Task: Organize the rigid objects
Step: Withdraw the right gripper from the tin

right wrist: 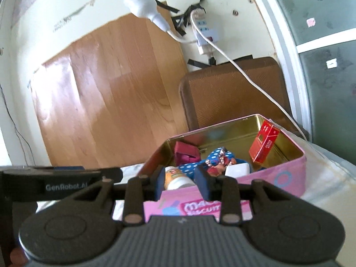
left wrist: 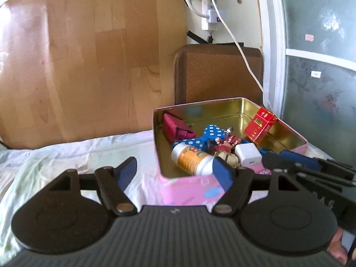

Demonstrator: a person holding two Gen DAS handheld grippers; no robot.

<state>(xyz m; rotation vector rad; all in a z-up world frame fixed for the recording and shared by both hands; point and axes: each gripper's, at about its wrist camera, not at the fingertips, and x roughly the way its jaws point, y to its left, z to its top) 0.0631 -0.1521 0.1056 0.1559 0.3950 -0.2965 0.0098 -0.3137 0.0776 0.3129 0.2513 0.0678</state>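
The pink tin (left wrist: 191, 187) is sitting open on the pale bedcover (left wrist: 66, 155), and everything else is lying in relation to it. Inside it, a maroon pouch (left wrist: 175, 126) is leaning in the far left corner, a red carton (left wrist: 259, 128) is standing tilted against the far right wall, and a blue polka-dot cloth (left wrist: 209, 136) is spreading across the middle. Toward the tin's near wall an orange-labelled white bottle (left wrist: 191, 159) is lying on its side, with a small figurine (left wrist: 224, 146) just beside it and a white charger block (left wrist: 248, 156) to the right of that. The left gripper (left wrist: 175, 173) is hovering at the tin's near left corner with its fingers (left wrist: 128, 172) spread wide; one finger is sitting outside the tin over the bedcover, the other is crossing the near rim in front of the bottle, and nothing is gripped between them. The right gripper (right wrist: 182, 183) is hanging at the tin's near wall with its fingers (right wrist: 203, 183) moderately parted; the bottle (right wrist: 178, 178) is showing in the gap between them, though whether the pads are touching it cannot be told. Behind the tin a brown cushioned chair back (left wrist: 218, 73) is standing, with a wooden board (left wrist: 89, 55) to the left of it and a white cable (left wrist: 244, 55) hanging down the wall toward the tin's far right corner.
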